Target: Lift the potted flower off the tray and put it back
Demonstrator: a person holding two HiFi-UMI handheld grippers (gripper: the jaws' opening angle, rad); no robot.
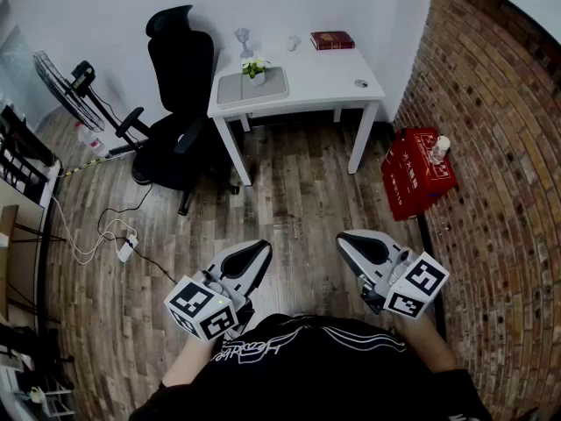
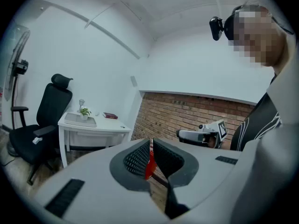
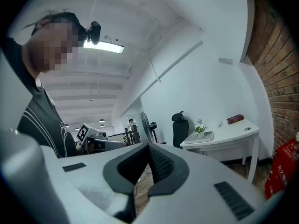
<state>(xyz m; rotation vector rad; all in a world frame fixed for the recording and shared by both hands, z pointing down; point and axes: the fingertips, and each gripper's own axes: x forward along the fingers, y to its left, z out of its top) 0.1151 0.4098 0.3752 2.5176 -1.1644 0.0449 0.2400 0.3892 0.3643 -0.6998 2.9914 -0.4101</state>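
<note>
A small potted flower (image 1: 255,68) in a white pot stands at the back of a grey tray (image 1: 254,89) on a white table (image 1: 324,77) across the room. The pot (image 2: 84,112) and tray (image 2: 79,120) look tiny in the left gripper view, and the flower (image 3: 200,129) is just as far off in the right gripper view. My left gripper (image 1: 256,254) and right gripper (image 1: 349,239) hang close to my body over the wooden floor. Both are far from the table. The left gripper's (image 2: 150,142) jaws meet at the tips. The right gripper (image 3: 148,146) is shut too, and neither holds anything.
A black office chair (image 1: 180,103) stands left of the table, with a floor fan (image 1: 63,79) further left. A red crate (image 1: 417,174) with a bottle on it sits by the brick wall on the right. A red book (image 1: 332,39) and a glass (image 1: 243,37) share the tabletop. Cables and a power strip (image 1: 125,251) lie on the floor.
</note>
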